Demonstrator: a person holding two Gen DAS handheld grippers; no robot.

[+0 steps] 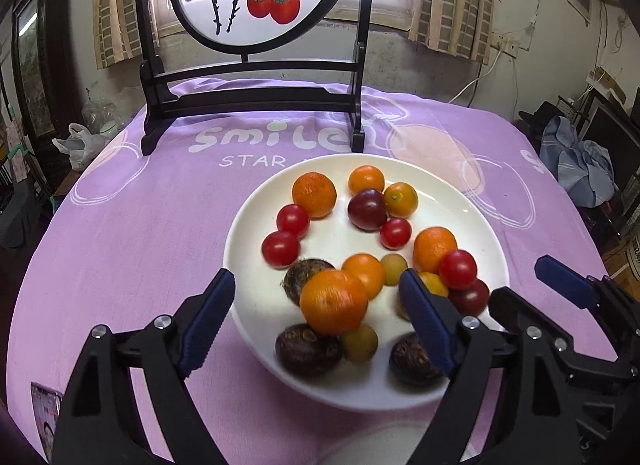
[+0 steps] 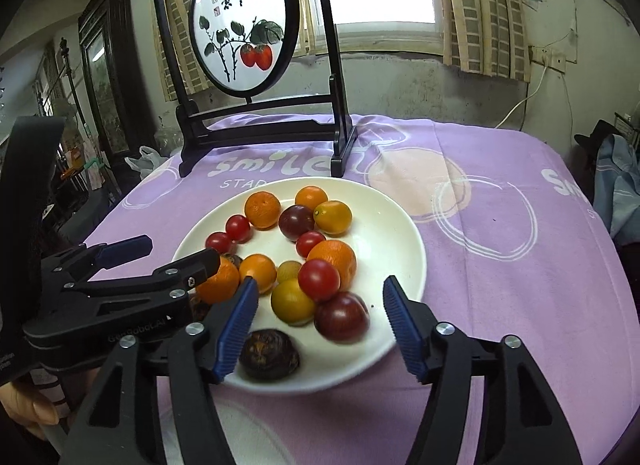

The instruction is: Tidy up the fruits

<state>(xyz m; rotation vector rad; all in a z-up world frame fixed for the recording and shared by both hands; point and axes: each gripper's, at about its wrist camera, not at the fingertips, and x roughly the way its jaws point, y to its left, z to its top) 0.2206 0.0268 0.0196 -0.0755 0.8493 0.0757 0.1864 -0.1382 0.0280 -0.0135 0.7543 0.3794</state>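
A white plate [image 1: 240, 233] on the purple cloth holds oranges, red cherry tomatoes, dark purple tomatoes, yellow-green small fruits and brown wrinkled fruits. My left gripper [image 1: 316, 277] is open over the plate's near side. A blurred orange [image 1: 334, 301] sits between its fingers, clear of both pads. My right gripper [image 2: 320, 285] is open too, and a blurred dark purple tomato [image 2: 341, 317] lies between its fingers without touching them. In the right wrist view the left gripper [image 2: 182, 251] reaches in from the left over the plate [image 2: 384, 241], just above the orange [image 2: 218, 281]. The right gripper [image 1: 520, 281] shows at the plate's right rim.
A black stand with a round persimmon painting [image 1: 256, 105] stands at the table's back. The purple cloth [image 1: 140, 225] covers the whole table. A white rounded thing [image 1: 360, 445] lies at the near edge. A plastic bag [image 1: 80, 141] and blue clothes [image 1: 580, 161] sit beyond the table's sides. A hand [image 2: 28, 405] holds the left gripper.
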